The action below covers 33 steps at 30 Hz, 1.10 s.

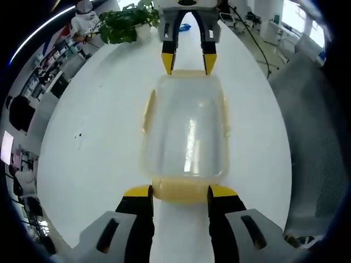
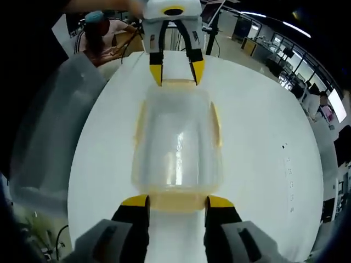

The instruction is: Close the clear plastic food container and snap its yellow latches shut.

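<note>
On the white bench (image 1: 98,137) the container (image 1: 186,131) lies lengthwise between the two claws, lid down on the tub, roughly mid-bench. Left gripper view: left claw (image 1: 181,191) spread about as wide as the near end latch (image 1: 181,192), a yellow tip at each corner of that latch, touching or just beside it; whether the tips press it cannot be told. At the far end the right claw (image 1: 189,63) comes in from the top, tips parted and set at the far end latch (image 1: 189,73). Side latches (image 1: 148,112) show as pale yellow strips along both long edges, lying close to the walls; whether they are snapped cannot be told. Right gripper view gives the mirror case: right claw (image 2: 177,201) straddles its near latch (image 2: 176,201), tips wide at the corners, and the left claw (image 2: 176,73) sits at the opposite end of the container (image 2: 176,142). Particular to the left gripper view: a potted plant (image 1: 127,23) on the far end of the bench, a small dark speck (image 1: 79,134) on the bench surface, and a grey mesh chair back (image 1: 315,142) beside the bench. Particular to the right gripper view: a seated person (image 2: 104,38) past the far bench edge and a translucent bin (image 2: 52,137) standing off the bench edge.
</note>
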Each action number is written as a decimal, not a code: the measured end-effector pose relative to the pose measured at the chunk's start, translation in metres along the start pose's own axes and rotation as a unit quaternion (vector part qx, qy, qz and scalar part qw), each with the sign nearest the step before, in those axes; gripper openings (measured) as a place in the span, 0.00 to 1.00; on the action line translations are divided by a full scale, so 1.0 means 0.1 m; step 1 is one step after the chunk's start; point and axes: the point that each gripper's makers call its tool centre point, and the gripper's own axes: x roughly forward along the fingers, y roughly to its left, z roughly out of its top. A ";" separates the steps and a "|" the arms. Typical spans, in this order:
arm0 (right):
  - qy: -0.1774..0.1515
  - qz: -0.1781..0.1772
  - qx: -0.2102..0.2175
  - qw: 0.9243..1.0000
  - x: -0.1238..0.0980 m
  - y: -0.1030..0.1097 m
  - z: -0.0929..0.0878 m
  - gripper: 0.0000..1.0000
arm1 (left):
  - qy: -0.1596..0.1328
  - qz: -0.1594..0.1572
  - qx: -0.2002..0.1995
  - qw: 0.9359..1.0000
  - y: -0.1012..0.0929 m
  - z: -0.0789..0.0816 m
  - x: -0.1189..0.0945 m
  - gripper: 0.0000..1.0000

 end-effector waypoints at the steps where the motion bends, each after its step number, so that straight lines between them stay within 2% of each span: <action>1: -0.001 0.001 0.002 1.000 0.01 0.01 -0.01 0.36 | 0.000 -0.001 0.000 1.000 0.00 -0.01 0.02 0.35; 9: -0.006 0.002 0.007 1.000 0.08 -0.02 -0.01 0.36 | -0.002 -0.003 0.000 1.000 0.03 -0.04 0.03 0.35; 17: -0.003 0.021 0.007 1.000 0.13 0.01 0.00 0.36 | -0.009 -0.024 -0.002 1.000 0.03 -0.09 0.07 0.36; 20: -0.002 0.020 0.006 1.000 0.13 0.00 0.01 0.36 | 0.000 -0.031 -0.002 1.000 0.01 -0.11 0.09 0.36; 26: -0.002 0.019 0.011 1.000 0.14 -0.02 0.01 0.36 | -0.006 -0.038 -0.018 0.999 0.02 -0.11 0.09 0.36; 28: -0.003 0.029 0.015 0.999 0.16 0.01 0.00 0.36 | -0.008 -0.038 -0.016 0.999 0.01 -0.10 0.09 0.36; 29: -0.004 0.016 0.018 1.000 0.16 -0.01 0.00 0.36 | -0.007 -0.043 -0.013 0.999 0.00 -0.10 0.09 0.36; 33: -0.004 0.022 0.013 1.000 0.15 0.03 0.01 0.36 | -0.010 -0.041 -0.008 0.999 -0.01 -0.11 0.09 0.36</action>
